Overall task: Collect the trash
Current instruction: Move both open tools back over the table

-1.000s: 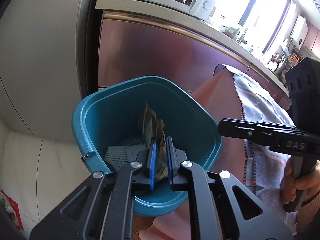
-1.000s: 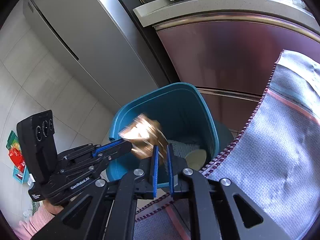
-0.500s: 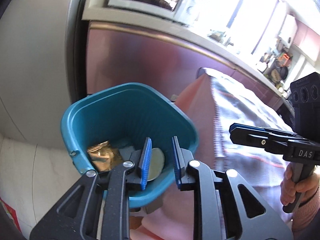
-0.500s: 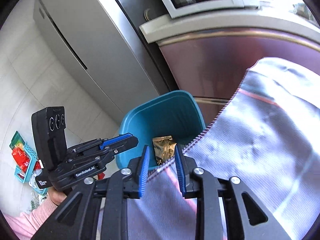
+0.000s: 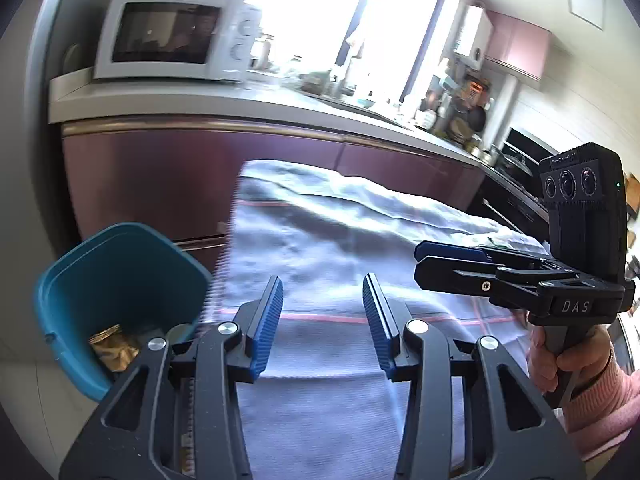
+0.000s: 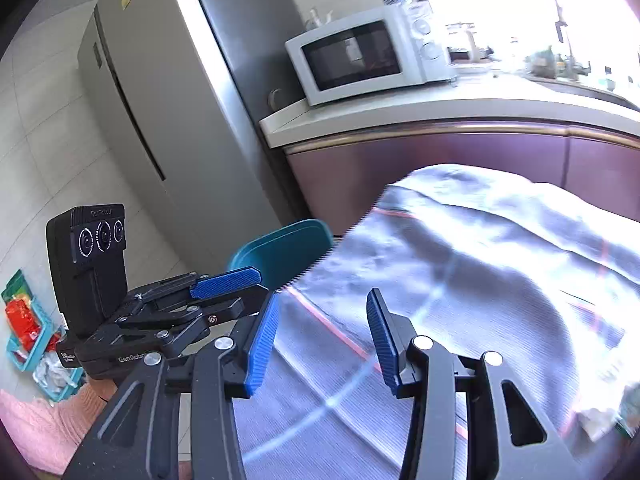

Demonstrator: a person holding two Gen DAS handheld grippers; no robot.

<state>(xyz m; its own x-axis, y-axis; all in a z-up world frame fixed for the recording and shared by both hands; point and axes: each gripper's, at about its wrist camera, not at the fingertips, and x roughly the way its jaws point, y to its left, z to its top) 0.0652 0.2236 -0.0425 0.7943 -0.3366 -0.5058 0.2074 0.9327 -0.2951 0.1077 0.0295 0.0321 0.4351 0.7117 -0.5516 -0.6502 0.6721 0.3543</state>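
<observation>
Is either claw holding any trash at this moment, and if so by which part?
Nothing is held. The left claw and right claw are both opening with only the cloth-covered table behind them. A gold wrapper lies in the teal bin.

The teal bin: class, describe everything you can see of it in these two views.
The teal bin is a smooth, plastic-looking tub with a rounded rim, open at the top and standing upright on the floor beside the cloth-covered table, before the maroon cabinet. A crumpled gold wrapper lies inside. In the right wrist view only its upper rim shows. Neither gripper touches it.

Wrist views sharing bin (image 5: 120, 276), tablecloth (image 6: 480, 280)
</observation>
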